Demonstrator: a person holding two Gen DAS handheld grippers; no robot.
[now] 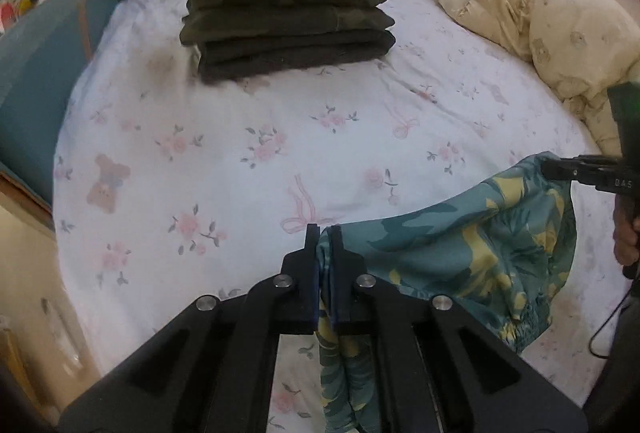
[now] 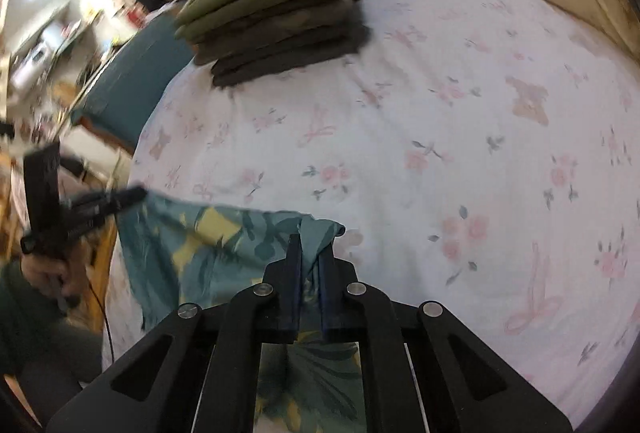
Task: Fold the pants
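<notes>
The left gripper (image 1: 323, 233) pinches a bunched edge of the pants (image 1: 460, 253), thin teal cloth printed with yellow and dark green leaves, its fingers pressed together on the fabric at the lower centre of the left wrist view. From there the cloth stretches in a sagging span to the right edge of the frame, where the right gripper (image 1: 550, 169) clamps another corner, and a twisted tail hangs down under the left gripper's black frame. The right wrist view shows the reverse: the right gripper (image 2: 310, 245) nips a peaked fold at lower centre, while the left gripper (image 2: 134, 195), blurred, grips the far corner at the left edge. Only the left wrist view shows the crumpled cream quilt (image 1: 540, 29), soft and puffy, at upper right. Only the right wrist view shows a blurred room with bright lights at upper left. Both show the white bedsheet (image 1: 240, 113) with pink roses, bows and small bears, lightly wrinkled, and a neat stack of folded clothes (image 1: 288, 13) at the top, olive green over dark brown layers, with a beige piece uppermost.
</notes>
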